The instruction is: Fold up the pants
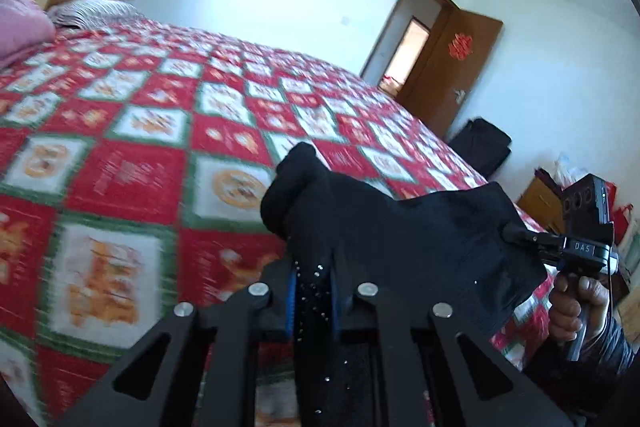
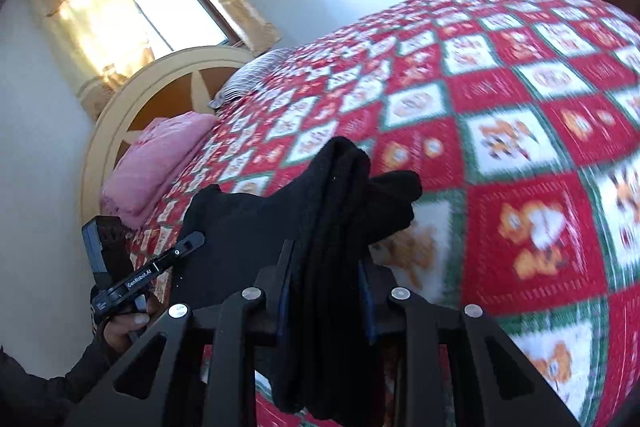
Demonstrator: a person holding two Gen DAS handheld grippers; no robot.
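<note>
Red checked bed [image 1: 152,115] bears pink bedding [image 2: 160,163].

The left gripper [image 1: 314,301] points forward and somewhat downward, its jaws pinched tight on black pants [image 1: 420,239]. The right gripper [image 2: 326,301] is angled likewise, jaws clamped on a thicker bunch of the same cloth. A hand [image 1: 576,311] in a dark sleeve [image 1: 608,347] grips the right gripper's handle; the other hand [image 2: 124,327] grips the left's.

Bright daylight pours in from a glaring, washed-out window [image 2: 168,3], the patterned bedspread [image 1: 132,163] is smeared by motion blur in both fisheye views, and straight lines bend toward dark, rounded corners at the picture edges.
</note>
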